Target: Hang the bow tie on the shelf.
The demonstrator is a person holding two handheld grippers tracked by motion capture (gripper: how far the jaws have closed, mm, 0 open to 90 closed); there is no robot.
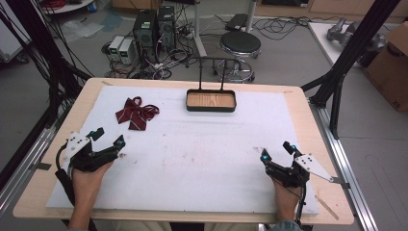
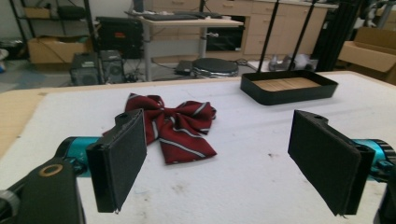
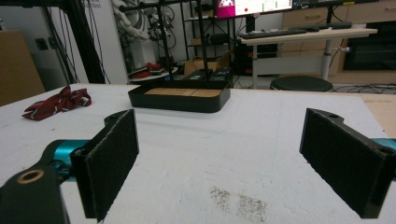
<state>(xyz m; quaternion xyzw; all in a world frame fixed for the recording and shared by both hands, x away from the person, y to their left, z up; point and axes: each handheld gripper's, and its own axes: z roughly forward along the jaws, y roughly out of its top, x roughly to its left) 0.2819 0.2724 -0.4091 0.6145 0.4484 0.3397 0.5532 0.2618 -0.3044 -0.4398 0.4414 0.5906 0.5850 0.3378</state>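
Jaws stand wide and empty on my left gripper and right gripper; I judge nothing started, so next I'd reach the left for the bow tie lying near the tray

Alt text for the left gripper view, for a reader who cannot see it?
A dark red striped bow tie lies on the white table cover beyond the left gripper, whose jaws stand wide open. A black tray sits farther back to the right.

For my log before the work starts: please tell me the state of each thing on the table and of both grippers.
bow tie: lying flat, untouched
tray: upright, nothing in it
left gripper: open, holding nothing
right gripper: open, holding nothing
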